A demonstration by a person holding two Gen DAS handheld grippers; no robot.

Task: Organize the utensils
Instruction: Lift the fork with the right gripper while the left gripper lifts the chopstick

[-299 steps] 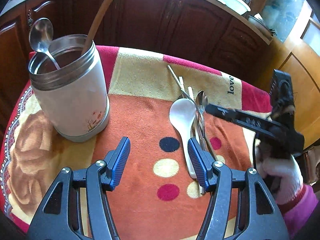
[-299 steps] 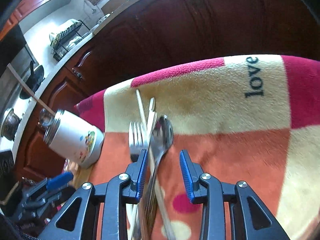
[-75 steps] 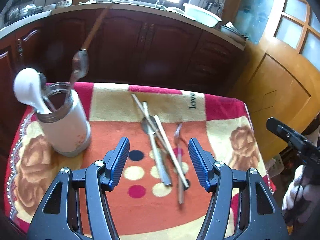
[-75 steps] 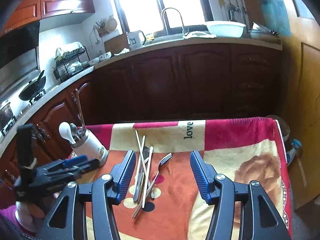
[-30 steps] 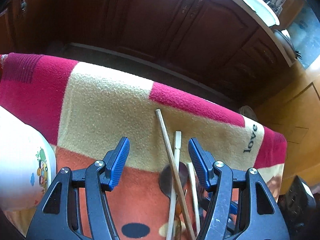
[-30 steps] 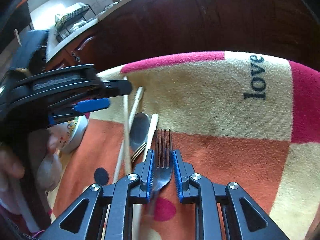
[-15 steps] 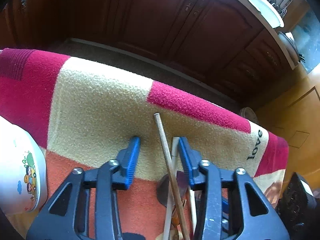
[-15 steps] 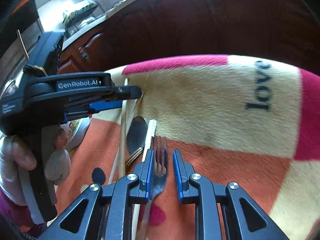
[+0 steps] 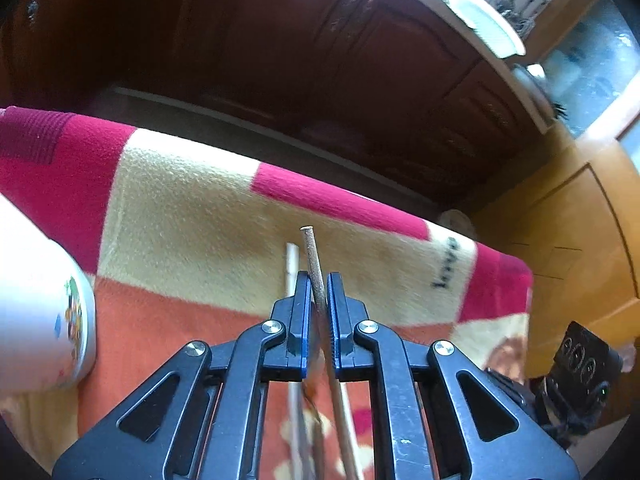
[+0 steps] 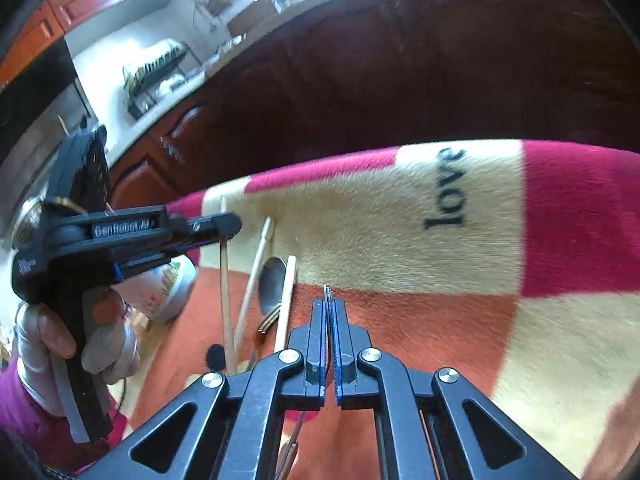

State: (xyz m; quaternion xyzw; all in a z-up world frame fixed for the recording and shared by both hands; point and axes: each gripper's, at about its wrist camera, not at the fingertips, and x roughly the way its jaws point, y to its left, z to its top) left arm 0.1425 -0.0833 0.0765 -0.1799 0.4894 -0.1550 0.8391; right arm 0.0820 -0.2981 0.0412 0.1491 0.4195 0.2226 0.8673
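Chopstick [image 9: 313, 264] sits pinched in our left gripper [image 9: 319, 280], jaws having just closed narrow onto it, tip poking out ahead of the pads. In the right wrist view that gripper [image 10: 224, 229] grips the stick [image 10: 225, 300] near its far end, so it hangs slanting down toward the blanket [image 10: 380, 220]. Probably gripped high to clear the pile & drop it end-first into the white canister [image 10: 168, 292], which stands just left of the pile, w/ the gloved hand [image 10: 72, 344] in front of it.

Our right gripper [image 10: 328, 308] has just clamped down on the fork [image 10: 327, 294], tines showing edge-on betw. the blue pads, handle running back under the jaws. We judge both picks are made; carry to canister comes next.

Left on the blanket, betw. canister & fork: a second chopstick [image 10: 256, 276], a flat pale stick [image 10: 287, 296], and a metal spoon [image 10: 273, 280] lying partly under them.
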